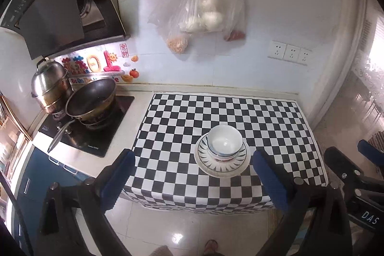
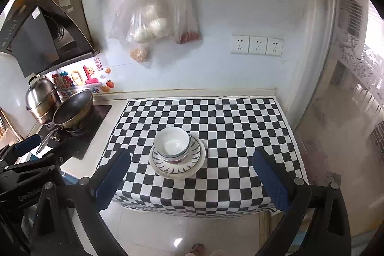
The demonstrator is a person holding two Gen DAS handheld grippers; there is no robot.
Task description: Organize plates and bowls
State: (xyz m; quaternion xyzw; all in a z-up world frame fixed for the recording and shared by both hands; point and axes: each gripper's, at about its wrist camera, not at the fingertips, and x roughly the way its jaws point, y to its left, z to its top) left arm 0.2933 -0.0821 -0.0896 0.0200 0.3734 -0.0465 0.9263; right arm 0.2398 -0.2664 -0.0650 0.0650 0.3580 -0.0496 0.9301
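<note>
- Above the front edge of the counter, the left claw [image 1: 192,178] hangs with its blue fingers [image 1: 117,180] spread wide, gripping nothing.
- Beside it, the right claw [image 2: 190,178] is likewise wide open and holds nothing.
- Ahead of both, stacked bowls [image 1: 224,143] sit nested on stacked plates [image 1: 220,168], resting on a checkered cloth [image 1: 216,109].
- Left of the cloth, a frying pan [image 1: 92,98] and a steel pot [image 1: 49,83] stand on the stove [image 1: 96,136].
- Plastic bags [image 1: 199,13] hang on the wall behind.

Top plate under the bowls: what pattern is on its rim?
Dark radiating dashes on the white top plate, clearest in the right wrist view.
</note>
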